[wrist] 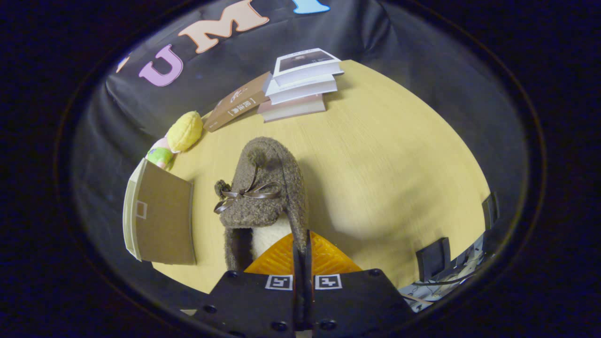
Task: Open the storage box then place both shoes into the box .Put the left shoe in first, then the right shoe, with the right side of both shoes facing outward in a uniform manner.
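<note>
The gripper's [303,246] 2 orange ribbed fingers [328,260] are pressed together on the side wall of a fuzzy brown slipper with a ribbon bow [263,188], held above the pale wooden table [385,155] — just right of the open cardboard storage box [159,218]. Beyond lie 4 stacked books [300,84] and a yellow plush toy [184,131].
</note>
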### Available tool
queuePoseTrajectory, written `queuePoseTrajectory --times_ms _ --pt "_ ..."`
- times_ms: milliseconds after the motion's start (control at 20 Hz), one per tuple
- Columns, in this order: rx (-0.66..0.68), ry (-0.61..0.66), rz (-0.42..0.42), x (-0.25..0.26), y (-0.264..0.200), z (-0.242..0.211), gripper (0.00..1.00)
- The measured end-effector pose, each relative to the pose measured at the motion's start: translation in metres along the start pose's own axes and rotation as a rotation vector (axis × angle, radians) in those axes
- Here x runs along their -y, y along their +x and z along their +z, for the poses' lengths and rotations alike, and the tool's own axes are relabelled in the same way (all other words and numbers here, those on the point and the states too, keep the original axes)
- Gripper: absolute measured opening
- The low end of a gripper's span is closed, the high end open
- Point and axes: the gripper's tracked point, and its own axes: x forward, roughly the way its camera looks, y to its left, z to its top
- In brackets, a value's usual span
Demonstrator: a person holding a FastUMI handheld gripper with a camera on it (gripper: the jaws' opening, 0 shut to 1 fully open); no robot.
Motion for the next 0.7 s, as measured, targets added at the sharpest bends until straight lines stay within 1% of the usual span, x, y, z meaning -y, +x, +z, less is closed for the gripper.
queuePoseTrajectory --times_ms 350,700 --pt "-0.001 -0.011 0.047 -0.074 -0.019 -0.005 0.04" --pt "0.032 -0.063 0.114 -0.159 -0.037 0.007 0.04"
